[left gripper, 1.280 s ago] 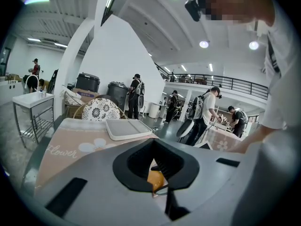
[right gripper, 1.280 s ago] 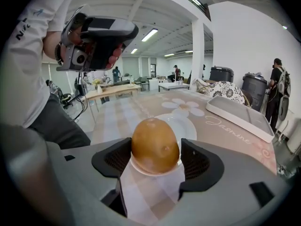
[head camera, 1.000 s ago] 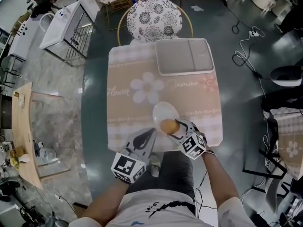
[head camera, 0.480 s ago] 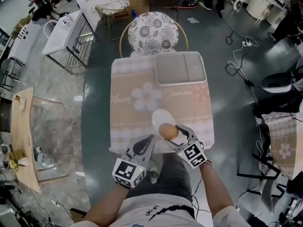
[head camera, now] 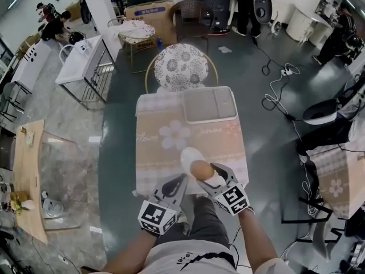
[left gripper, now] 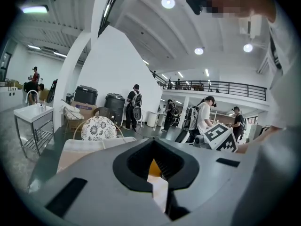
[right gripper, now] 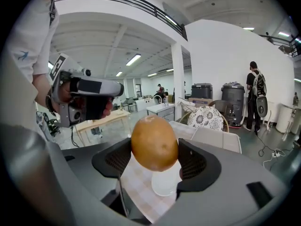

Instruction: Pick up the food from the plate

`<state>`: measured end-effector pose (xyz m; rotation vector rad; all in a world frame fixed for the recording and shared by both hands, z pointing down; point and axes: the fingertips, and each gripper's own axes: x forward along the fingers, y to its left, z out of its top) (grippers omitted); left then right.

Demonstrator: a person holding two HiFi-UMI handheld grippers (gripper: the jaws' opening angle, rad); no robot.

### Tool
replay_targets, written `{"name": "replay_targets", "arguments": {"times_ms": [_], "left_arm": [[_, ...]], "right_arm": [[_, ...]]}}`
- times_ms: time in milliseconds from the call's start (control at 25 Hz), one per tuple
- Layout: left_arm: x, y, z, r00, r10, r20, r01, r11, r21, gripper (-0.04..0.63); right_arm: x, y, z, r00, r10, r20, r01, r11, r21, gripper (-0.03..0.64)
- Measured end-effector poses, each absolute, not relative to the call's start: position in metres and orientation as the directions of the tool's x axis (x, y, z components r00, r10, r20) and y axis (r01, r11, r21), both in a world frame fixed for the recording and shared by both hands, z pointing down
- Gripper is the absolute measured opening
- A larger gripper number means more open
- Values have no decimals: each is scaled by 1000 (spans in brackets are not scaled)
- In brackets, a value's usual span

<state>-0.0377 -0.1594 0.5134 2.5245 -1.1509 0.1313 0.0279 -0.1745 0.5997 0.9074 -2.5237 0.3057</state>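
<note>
A round brown piece of food [head camera: 199,168] hangs above the small white plate [head camera: 189,156], with my right gripper [head camera: 205,174] shut on it. The right gripper view has the food [right gripper: 154,143] pinched between both pads, clear of the plate [right gripper: 165,183] on the checked cloth below. To the left, my left gripper [head camera: 175,184] points toward the plate with its jaws together and nothing in them. Its own view shows the left gripper [left gripper: 157,175] with its tips meeting, and a sliver of the orange-brown food [left gripper: 154,168] beyond them.
The table [head camera: 165,153] wears a beige checked cloth with a flower print. A grey rectangular tray [head camera: 208,105] lies at its far right. A chair with a patterned cushion [head camera: 181,67] stands behind the table. A white cart [head camera: 80,61] and a wooden bench [head camera: 25,176] stand to the left.
The right gripper has kept the food and risen with it above the plate. The head view has pulled back, so the table looks smaller. The left gripper stays shut beside it.
</note>
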Motion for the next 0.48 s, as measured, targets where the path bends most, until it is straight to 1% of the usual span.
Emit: {"name": "replay_targets", "arguments": {"times_ms": [480], "left_arm": [[-34,-145,472,653,-734,187,-754,-605,257,5]], "right_arm": [[37,-164,516,-695,-632,343,-690,720,-73,304]]}}
